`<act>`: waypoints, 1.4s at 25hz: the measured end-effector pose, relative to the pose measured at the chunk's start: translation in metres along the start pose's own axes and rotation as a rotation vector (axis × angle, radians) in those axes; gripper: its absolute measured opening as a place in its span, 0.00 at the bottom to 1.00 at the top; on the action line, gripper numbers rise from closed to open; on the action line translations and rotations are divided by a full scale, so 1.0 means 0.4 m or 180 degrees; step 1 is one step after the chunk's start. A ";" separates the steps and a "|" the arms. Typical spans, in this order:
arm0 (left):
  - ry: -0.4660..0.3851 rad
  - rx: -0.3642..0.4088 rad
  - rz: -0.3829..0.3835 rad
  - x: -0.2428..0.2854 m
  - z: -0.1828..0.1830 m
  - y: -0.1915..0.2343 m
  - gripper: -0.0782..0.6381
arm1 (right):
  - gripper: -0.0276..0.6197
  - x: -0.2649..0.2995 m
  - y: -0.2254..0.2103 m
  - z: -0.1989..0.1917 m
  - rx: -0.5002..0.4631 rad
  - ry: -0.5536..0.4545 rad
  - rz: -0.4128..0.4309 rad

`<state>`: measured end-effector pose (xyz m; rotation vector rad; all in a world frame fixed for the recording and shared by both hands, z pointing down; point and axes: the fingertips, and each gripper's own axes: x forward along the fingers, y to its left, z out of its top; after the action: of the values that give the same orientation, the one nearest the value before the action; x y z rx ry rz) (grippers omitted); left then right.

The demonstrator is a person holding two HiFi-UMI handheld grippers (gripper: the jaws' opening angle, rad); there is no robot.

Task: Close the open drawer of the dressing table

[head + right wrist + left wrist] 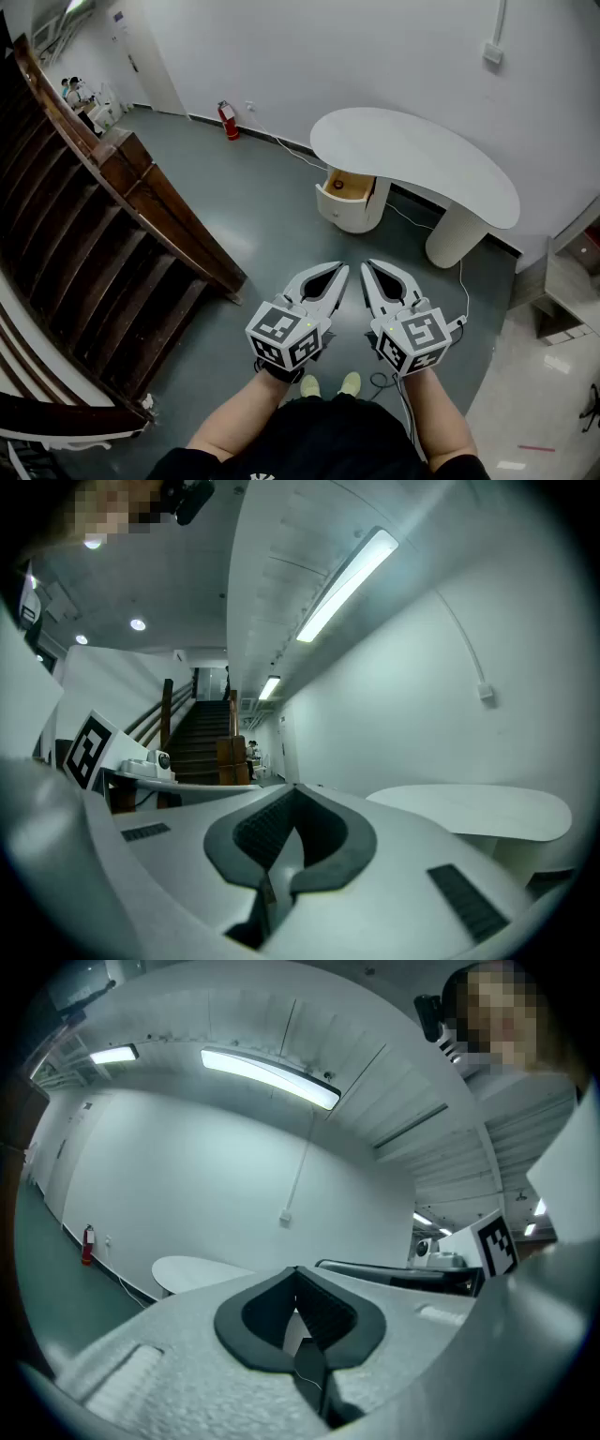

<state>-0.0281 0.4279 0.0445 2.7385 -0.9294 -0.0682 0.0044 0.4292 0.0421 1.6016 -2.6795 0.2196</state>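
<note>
Fingers (302, 284) of the left gripper (343, 270) are pressed together at the tips with nothing between them, and the right gripper (367, 265) is closed and empty too (each gripper's own view shows its tips meeting). Both are held level, side by side, over the grey floor (272, 225), just ahead of the person's pale yellow shoes (328, 384).

The white dressing table (412, 159) stands against the far wall (375, 56), well apart from the grippers. Its drawer (349, 187) is pulled out of the rounded pedestal (354, 216) under the table's left end, showing a wood-coloured inside with a small dark thing I cannot identify.

A red fire extinguisher (228, 120) stands by the wall to the left, and a dark wooden staircase (94, 244) fills the left side.
</note>
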 end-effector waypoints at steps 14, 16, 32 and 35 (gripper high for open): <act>0.0048 -0.0035 0.0020 0.009 -0.011 -0.007 0.12 | 0.06 -0.016 -0.024 0.003 0.0217 -0.0078 0.0051; 0.0054 -0.0028 0.0046 0.007 -0.011 0.001 0.12 | 0.06 -0.019 -0.033 0.011 0.0265 -0.0116 0.0048; 0.0123 0.0009 0.0196 0.071 -0.030 0.010 0.12 | 0.06 -0.048 -0.160 0.001 0.0506 -0.0201 0.0031; 0.0176 0.0025 0.0215 0.098 -0.050 -0.006 0.12 | 0.06 -0.060 -0.189 -0.013 0.0550 -0.0196 0.0054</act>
<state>0.0071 0.4103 0.0647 2.6987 -1.0078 0.0234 0.0819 0.4157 0.0538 1.6558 -2.7903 0.4200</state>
